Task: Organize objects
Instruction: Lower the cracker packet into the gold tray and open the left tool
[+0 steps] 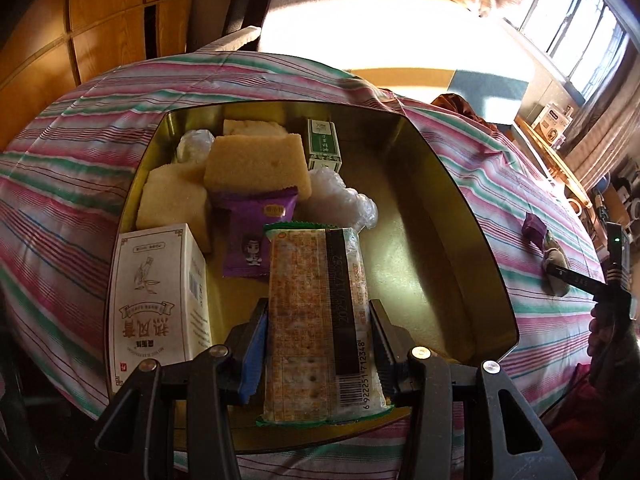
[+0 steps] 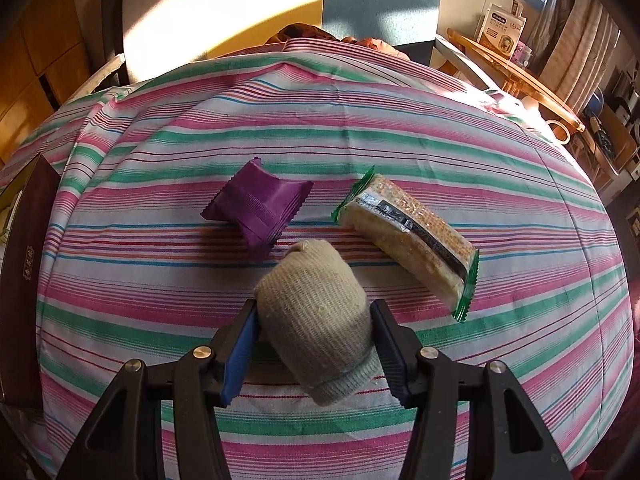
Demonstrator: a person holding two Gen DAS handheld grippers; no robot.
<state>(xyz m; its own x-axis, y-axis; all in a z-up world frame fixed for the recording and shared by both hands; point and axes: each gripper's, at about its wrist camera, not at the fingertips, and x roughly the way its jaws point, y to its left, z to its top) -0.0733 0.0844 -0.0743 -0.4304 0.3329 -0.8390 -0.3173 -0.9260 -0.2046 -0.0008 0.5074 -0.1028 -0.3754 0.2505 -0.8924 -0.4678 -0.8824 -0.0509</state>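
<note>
- Two grippers in view, one per wrist camera, both pointing down at a table under a striped cloth (image 2: 360,128).
- Left gripper (image 1: 318,322): jaws clamped on a cracker packet (image 1: 316,320), pads pressing both long sides. The packet hangs lengthwise over the near half of an open metal tin (image 1: 440,168), barcode end nearest the camera.
- Inside the tin, near left: a white carton (image 1: 160,304) standing against the left wall. Just beyond the held packet: a purple snack pouch (image 1: 256,232) and crumpled clear plastic (image 1: 344,196).
- Farther in: pale yellow cake blocks (image 1: 256,164) piled at the left and centre, with a small green-and-white box (image 1: 324,144) upright near the far wall. The right half of the tin floor is bare.
- Right gripper (image 2: 314,320): jaws set either side of a rolled beige sock (image 2: 316,320) lying on the cloth; pads at or very near its sides, contact not certain. Roll tilted, cuff end nearest the camera.
- Beyond the sock, touching or nearly so: a purple wrapper (image 2: 260,208), to the left.
- To the right, apart from the sock: a second cracker packet (image 2: 408,236), lying diagonally on the cloth.
- Far edge: a chair (image 2: 120,20) behind the table.
</note>
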